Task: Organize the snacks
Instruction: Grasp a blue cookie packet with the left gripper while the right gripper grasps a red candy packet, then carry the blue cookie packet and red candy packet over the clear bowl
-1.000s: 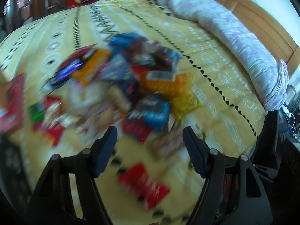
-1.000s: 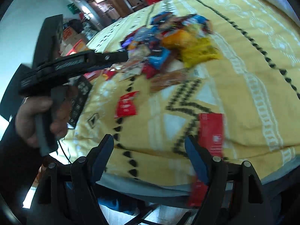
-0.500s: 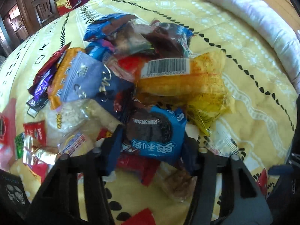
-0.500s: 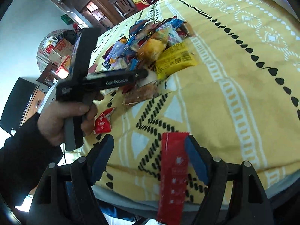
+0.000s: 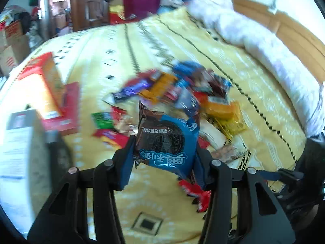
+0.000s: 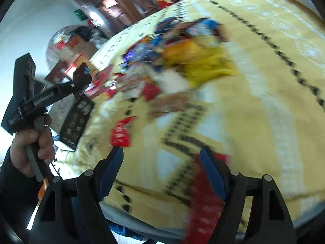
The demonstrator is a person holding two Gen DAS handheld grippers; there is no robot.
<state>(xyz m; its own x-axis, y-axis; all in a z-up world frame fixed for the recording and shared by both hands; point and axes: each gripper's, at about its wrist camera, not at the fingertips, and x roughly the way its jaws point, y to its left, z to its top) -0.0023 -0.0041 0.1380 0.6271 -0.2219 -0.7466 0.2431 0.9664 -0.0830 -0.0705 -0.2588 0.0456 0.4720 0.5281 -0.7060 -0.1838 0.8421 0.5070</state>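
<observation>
My left gripper [image 5: 165,152] is shut on a blue cookie packet [image 5: 168,140] with a dark round biscuit printed on it, held up above the yellow bedspread [image 5: 254,93]. A pile of mixed snack packets [image 5: 182,89] lies on the bed beyond it. In the right wrist view the same pile [image 6: 172,46] lies at the middle top, blurred. My right gripper [image 6: 161,160] is open and empty near the bed's front edge, with a long red packet [image 6: 205,199] just under its right finger. The left gripper's body [image 6: 46,99] shows at the left, held in a hand.
A red and orange box [image 5: 44,85] stands at the left of the bed, beside a grey box [image 5: 22,142]. A small red packet [image 6: 120,132] lies alone near the front. A white quilt [image 5: 264,46] and wooden headboard [image 5: 294,34] run along the right. A black tray [image 6: 77,120] overhangs the bed's left edge.
My left gripper closed on the blue cookie packet in the pile and lifted it up and back. My right gripper drew back a little and stayed open.
</observation>
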